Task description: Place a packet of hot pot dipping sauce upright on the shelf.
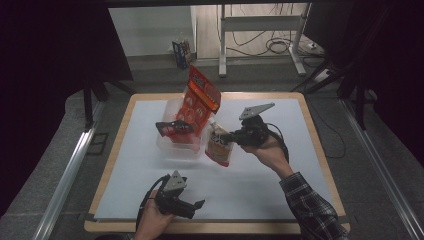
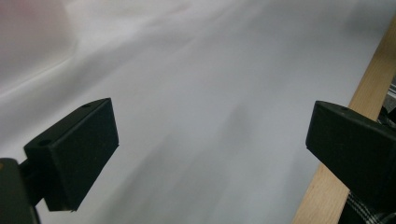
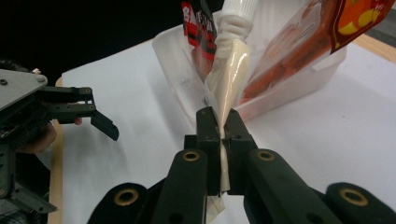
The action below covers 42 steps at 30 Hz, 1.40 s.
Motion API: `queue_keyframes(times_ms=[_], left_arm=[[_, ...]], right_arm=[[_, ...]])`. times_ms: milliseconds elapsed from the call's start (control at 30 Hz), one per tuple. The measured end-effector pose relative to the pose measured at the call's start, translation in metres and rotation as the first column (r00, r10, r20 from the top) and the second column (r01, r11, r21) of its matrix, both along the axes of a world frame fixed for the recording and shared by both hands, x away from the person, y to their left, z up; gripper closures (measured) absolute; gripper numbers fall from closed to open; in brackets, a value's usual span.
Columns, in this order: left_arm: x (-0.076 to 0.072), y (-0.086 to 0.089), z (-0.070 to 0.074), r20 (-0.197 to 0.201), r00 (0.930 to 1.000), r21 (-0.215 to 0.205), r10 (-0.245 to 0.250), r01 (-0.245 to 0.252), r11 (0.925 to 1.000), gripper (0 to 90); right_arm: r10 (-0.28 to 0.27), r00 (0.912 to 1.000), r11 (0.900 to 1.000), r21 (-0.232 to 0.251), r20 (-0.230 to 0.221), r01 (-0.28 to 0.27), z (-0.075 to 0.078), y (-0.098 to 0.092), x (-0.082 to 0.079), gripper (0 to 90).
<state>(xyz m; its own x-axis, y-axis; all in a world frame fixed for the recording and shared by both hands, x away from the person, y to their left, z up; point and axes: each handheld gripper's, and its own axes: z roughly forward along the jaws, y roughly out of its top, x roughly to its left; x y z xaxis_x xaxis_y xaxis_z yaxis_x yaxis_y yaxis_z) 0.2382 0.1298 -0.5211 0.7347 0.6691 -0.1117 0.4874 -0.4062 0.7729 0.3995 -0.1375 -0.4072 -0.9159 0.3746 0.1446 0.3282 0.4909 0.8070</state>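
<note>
While the right gripper is holding the cream-coloured soft spouted pouch in the air just beside the clear plastic tub, its fingers are clamped flat on the pouch's thin side seam, as the right gripper view is showing. The pouch is hanging with its white screw cap pointing toward the tub, where a tall orange snack bag is standing next to a small red-and-black packet. Judging by its look, the pouch is going to behave as a floppy, glossy thing (liquid or paste inside, probably) that sags and swings; the sealed edge or the stiff neck under the cap is seeming the safest place to pinch, since the belly would squash and slip. The left gripper is hovering low over the white-covered bench near its front edge, fingers spread wide with nothing between them.
</note>
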Motion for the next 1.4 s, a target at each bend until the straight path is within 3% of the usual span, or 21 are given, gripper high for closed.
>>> queue_keyframes(times_ms=[267, 600, 1400], left_arm=[[-0.007, 0.014, -0.002, 0.002, 0.9993, -0.021, 0.036, -0.036, 0.9991, 1.9], [-0.014, 0.021, -0.003, -0.003, 0.9989, -0.035, 0.048, -0.048, 0.9982, 1.7], [-0.016, 0.020, -0.004, -0.001, 0.9993, -0.020, 0.037, -0.037, 0.9991, 1.5]], right_arm=[[0.005, 0.9999, 1.000, 0.016, 0.013, -0.005, 0.011, 0.005, 0.003, 87.6], [0.053, 0.9980, 0.998, 0.015, 0.035, -0.053, 0.021, 0.023, 0.005, 87.7], [0.116, 0.9920, 0.993, -0.021, 0.051, -0.115, 0.017, 0.080, 0.014, 88.0]])
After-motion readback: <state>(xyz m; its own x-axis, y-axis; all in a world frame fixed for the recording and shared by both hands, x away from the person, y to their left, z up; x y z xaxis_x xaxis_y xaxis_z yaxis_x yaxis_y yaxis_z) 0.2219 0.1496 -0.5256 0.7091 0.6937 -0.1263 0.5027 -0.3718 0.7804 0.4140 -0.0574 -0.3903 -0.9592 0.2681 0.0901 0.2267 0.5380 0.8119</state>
